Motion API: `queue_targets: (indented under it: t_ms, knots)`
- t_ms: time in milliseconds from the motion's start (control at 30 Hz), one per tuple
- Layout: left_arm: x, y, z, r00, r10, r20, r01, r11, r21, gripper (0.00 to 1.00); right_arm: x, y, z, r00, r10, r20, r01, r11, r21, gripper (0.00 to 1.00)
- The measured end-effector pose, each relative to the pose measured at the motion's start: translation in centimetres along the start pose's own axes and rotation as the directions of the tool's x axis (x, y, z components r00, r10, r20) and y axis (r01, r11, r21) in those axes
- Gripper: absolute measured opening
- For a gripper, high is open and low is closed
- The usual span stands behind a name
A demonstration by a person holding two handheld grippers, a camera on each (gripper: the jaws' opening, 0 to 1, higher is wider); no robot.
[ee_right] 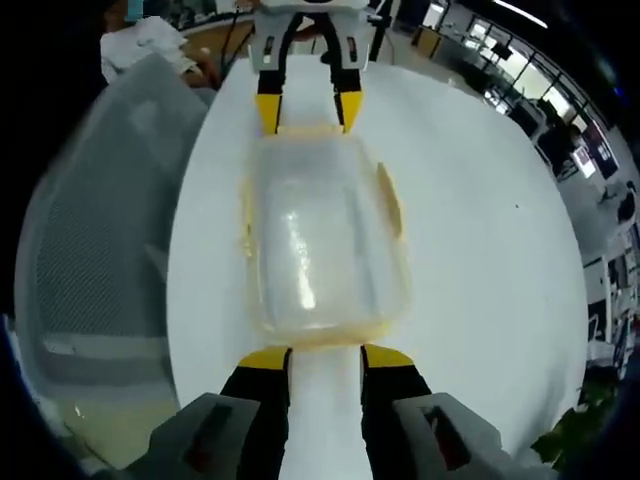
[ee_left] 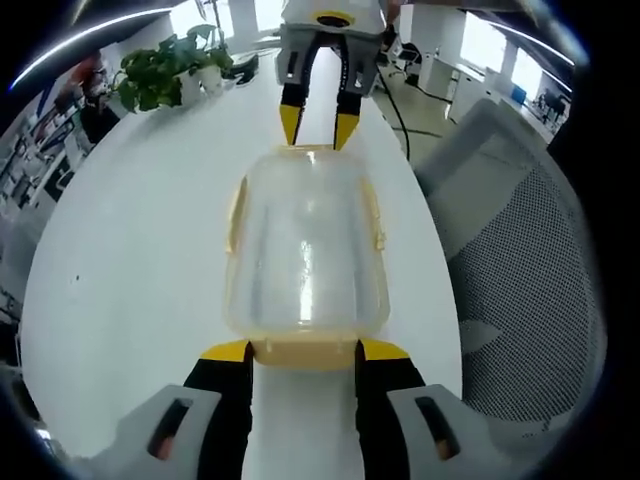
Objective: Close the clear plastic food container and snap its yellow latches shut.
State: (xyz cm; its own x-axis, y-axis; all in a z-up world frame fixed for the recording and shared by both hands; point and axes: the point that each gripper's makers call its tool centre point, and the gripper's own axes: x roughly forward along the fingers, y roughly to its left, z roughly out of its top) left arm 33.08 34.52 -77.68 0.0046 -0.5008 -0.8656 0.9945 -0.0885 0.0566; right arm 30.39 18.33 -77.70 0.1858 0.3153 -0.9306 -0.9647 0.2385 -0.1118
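Right up close in the left gripper view, the left claw (ee_left: pixel 304 350) has its 2 yellow-tipped jaws spread wide, one at each corner of the near end of the clear plastic food container (ee_left: pixel 305 250), and they sit just at the yellow latch (ee_left: pixel 304 352) on that end; whether they actually press it is hard to make out, so call this claw released, gripping nothing. That container rests on the white bench (ee_left: pixel 130 270), lid on, its walls cloudy enough that anything inside cannot be made out. At its far end the right claw (ee_left: pixel 317 128) comes in from the top, jaws parted, tips just at the rim. Flip to the right gripper view and it is the mirror picture: the right claw (ee_right: pixel 325 358) stands wide at the near yellow latch (ee_right: pixel 322 340), unclenched, while the left claw (ee_right: pixel 306 110) meets the opposite end. Pale yellow side latches (ee_right: pixel 388 200) show along the long edges, blurred, and whether they are snapped down I cannot tell. A grey mesh chair (ee_left: pixel 530 270) stands beside the bench, cut off at the edge, and a potted plant (ee_left: pixel 165 70) sits well away on the far bench top.
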Motion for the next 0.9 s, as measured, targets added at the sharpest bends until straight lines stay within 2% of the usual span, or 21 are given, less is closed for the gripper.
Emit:
queue_targets:
  t_ms: [433,567,900]
  knots:
    - [0.1,-0.3,-0.5,1.000,-0.007,-0.017,0.007,1.000,0.011,0.40,-0.4,-0.1,0.0,1.000,-0.002,0.023,0.001,0.999,0.045,0.27]
    - [-0.1,-0.1,-0.9,1.000,0.009,-0.017,-0.009,1.000,0.005,0.40,-0.6,-0.1,-0.1,0.999,-0.012,0.032,0.010,0.998,0.063,0.28]
    - [-1.5,0.1,-1.0,0.998,0.059,0.010,-0.057,0.991,-0.120,0.40,-1.0,-0.3,0.1,0.997,-0.025,0.078,0.014,0.992,0.128,0.30]
